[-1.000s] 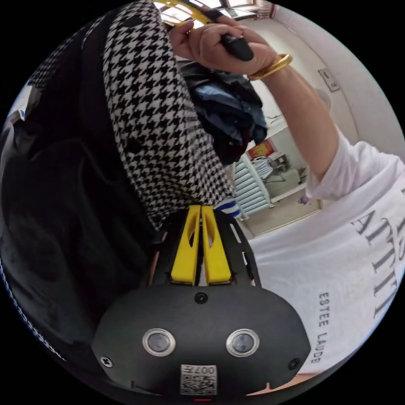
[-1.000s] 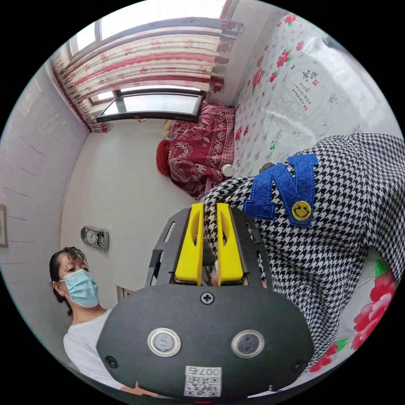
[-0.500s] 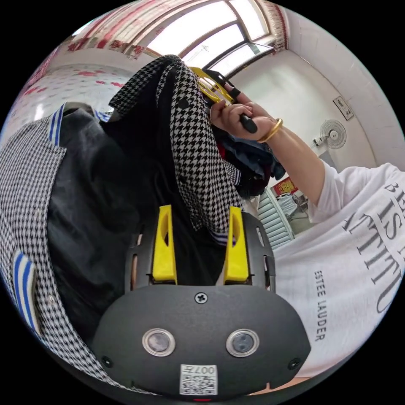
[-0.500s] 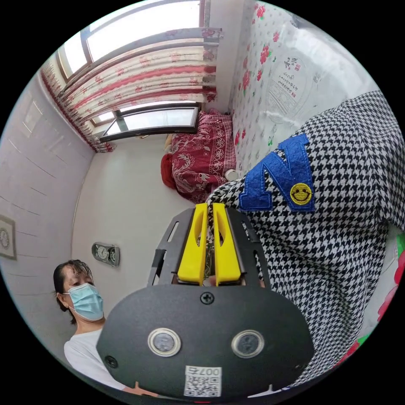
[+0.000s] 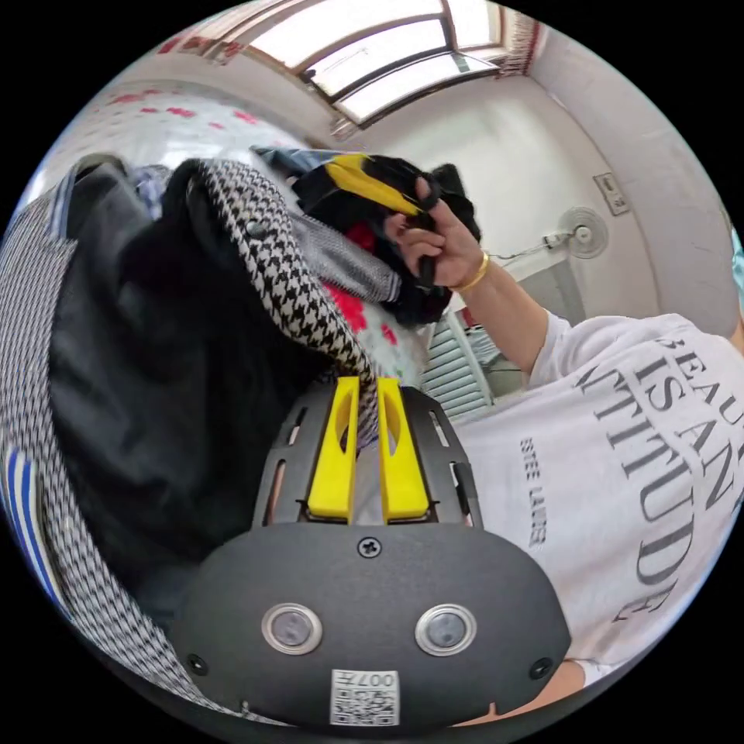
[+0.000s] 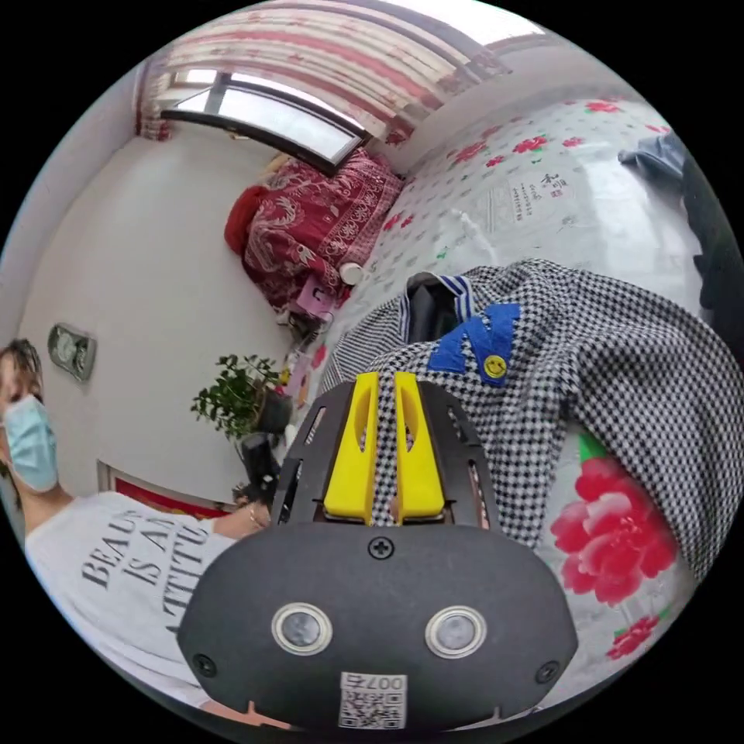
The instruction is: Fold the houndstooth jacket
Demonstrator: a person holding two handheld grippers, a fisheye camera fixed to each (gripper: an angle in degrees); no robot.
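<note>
left gripper (image 5: pixel 367 381): yellow jaws nearly together, pinching the edge of the black-and-white houndstooth jacket (image 5: pixel 267 248) between them. From the pinch the checked front edge with its snap buttons runs up and away; the jacket's black lining (image 5: pixel 155 372) hangs open beside it, blue-striped ribbed trim (image 5: pixel 22 496) at the far side of the lining. Beyond that checked edge, a hand (image 5: pixel 434 248) with a gold bangle holds the other black-and-yellow tool, raised above the jacket; behind it a white wall with a small fan (image 5: pixel 583 231)

right gripper (image 6: pixel 384 378): yellow jaws closed on houndstooth cloth, a strip of it visible between them down near the base. Jacket (image 6: pixel 620 387) spreads outward from the jaws across the white floral-print bed cover (image 6: pixel 612 535), blue felt letter patch with a yellow smiley badge (image 6: pixel 479 349) facing up, striped collar just past the patch. Past the jacket: folded dark red patterned quilt (image 6: pixel 310 225) at the wall, green potted plant (image 6: pixel 236 391) beside the bed cover's edge. Person in a white printed T-shirt (image 6: pixel 132 573) at the side away from the jacket
</note>
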